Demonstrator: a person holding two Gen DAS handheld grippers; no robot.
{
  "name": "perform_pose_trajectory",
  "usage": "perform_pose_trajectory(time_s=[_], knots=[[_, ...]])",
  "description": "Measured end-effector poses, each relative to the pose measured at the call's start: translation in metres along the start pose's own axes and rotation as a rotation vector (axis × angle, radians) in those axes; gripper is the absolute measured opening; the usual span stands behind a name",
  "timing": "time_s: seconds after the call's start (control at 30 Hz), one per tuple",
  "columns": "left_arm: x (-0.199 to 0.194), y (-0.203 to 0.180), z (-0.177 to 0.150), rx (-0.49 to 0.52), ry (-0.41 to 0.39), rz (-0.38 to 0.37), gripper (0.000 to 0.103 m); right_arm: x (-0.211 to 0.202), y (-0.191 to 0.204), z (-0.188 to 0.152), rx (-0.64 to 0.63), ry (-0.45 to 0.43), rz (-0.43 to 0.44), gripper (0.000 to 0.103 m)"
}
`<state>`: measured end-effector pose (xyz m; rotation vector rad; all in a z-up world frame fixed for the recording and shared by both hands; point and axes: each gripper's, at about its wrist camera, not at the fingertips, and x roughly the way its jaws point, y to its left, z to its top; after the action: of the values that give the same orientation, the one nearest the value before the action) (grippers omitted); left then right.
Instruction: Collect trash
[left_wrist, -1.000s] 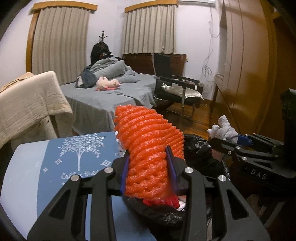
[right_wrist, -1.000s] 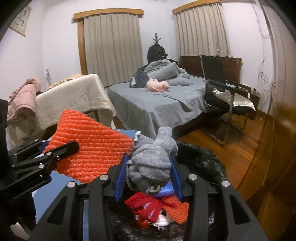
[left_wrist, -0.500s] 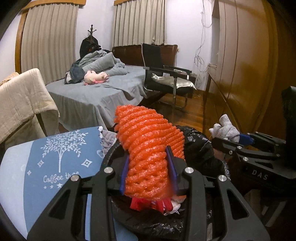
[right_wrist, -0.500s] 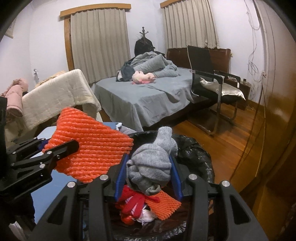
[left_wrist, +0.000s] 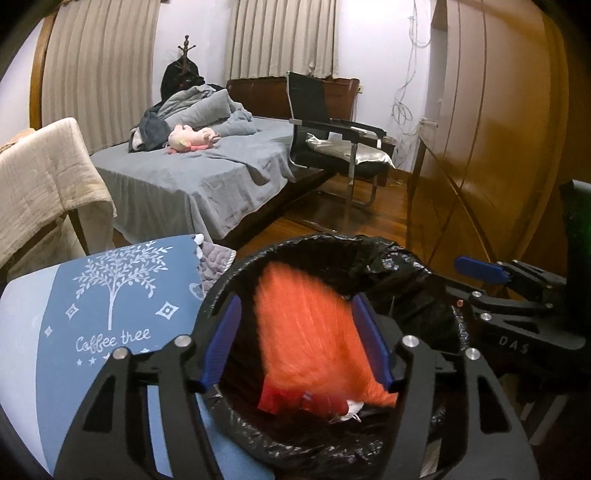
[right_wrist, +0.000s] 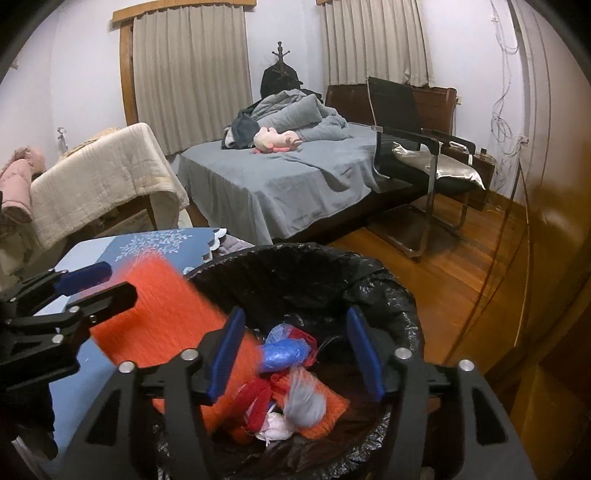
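A bin lined with a black bag (left_wrist: 332, 245) stands beside the table, under both grippers. My left gripper (left_wrist: 297, 343) hangs over it with its jaws opening. The orange foam net (left_wrist: 306, 332) is a blur dropping between the blue pads, free of their grip. My right gripper (right_wrist: 295, 354) is also over the bin (right_wrist: 317, 254), jaws opening, with nothing between the pads. The grey sock (right_wrist: 306, 402) falls blurred onto the trash below, beside a blue wrapper (right_wrist: 284, 354) and red scraps. The right wrist view shows the left gripper (right_wrist: 110, 282) at the left, with the orange net (right_wrist: 166, 314) streaking down.
A blue "Coffee tree" cloth (left_wrist: 110, 295) covers the table left of the bin. Behind are a grey bed (left_wrist: 192, 177), a black chair (left_wrist: 332, 140), an armchair under a beige blanket (left_wrist: 40, 184), and a wooden wardrobe (left_wrist: 498, 147) on the right. Wooden floor lies between them.
Both grippers sank closer to the bin and their jaws spread. The orange net slipped from the left pads and the grey sock left the right pads; both are falling into the bag.
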<state>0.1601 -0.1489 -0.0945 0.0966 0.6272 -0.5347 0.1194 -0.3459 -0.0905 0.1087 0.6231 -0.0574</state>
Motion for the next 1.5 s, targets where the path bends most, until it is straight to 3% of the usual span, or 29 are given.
perform_pose_trajectory(time_s=[0.2,0.33,0.5,1.1,1.5], knots=[[-0.008,0.009,0.001,-0.015,-0.014,0.025,0.075,-0.009,0.003,0.002,-0.006,-0.023,-0.011,0.08],[-0.018,0.016,0.002,-0.025,-0.029,0.051,0.085,-0.018,0.007,0.006,-0.011,-0.038,-0.005,0.083],[-0.035,0.026,0.0,-0.043,-0.041,0.09,0.09,-0.031,0.015,0.011,-0.011,-0.058,0.016,0.097],[-0.104,0.04,-0.011,-0.087,-0.064,0.176,0.096,-0.072,0.063,0.02,-0.04,-0.056,0.129,0.097],[-0.138,0.036,-0.005,-0.091,-0.109,0.207,0.096,-0.094,0.082,0.03,-0.069,-0.084,0.149,0.097]])
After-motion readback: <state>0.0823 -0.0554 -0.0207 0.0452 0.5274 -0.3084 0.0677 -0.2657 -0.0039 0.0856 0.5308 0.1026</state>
